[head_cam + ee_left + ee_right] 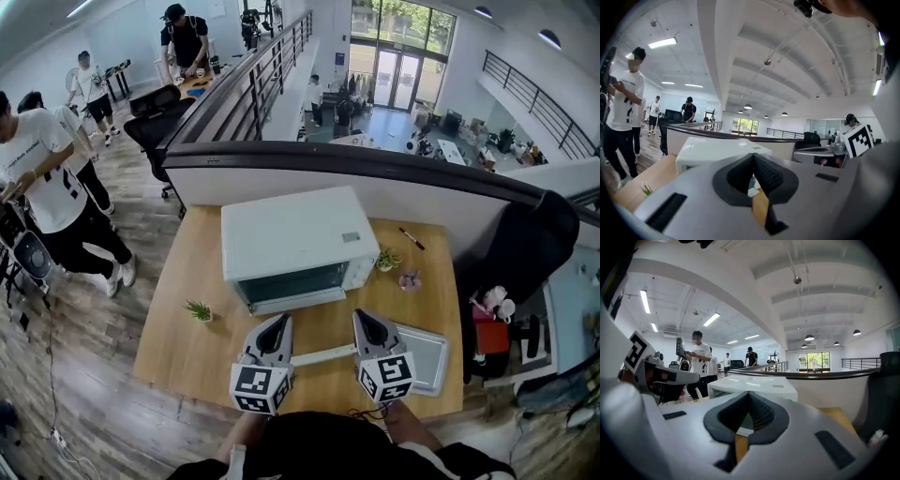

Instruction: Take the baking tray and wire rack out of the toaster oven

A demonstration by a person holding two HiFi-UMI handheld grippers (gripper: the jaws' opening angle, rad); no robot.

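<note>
Wooden table [187,352] up against a balcony railing, people standing about on the floor to the left. And dead centre sits the white toaster oven [298,239], glass front facing the person. The baking tray [429,361] is out, lying flat on the tabletop at the front right, in front of the oven's right corner and just beside the right gripper [367,323]. Both tools hover side by side above the table's front edge, noses aimed at the oven. The left gripper [275,328] has its jaws pressed together with nothing between them, and its own view confirms it: pads [764,176] meet, oven [712,150] beyond. Same story on the right: clenched and empty, pads [759,416] together, oven [754,386] ahead. A pale strip [323,355] lies on the table between the two tools; whether that's the wire rack, can't tell. A little green potted plant [198,310] stands left of the oven, another [387,260] at its right corner, a marker pen [411,238] behind that, and a black chair [525,244] off the table's right end.
</note>
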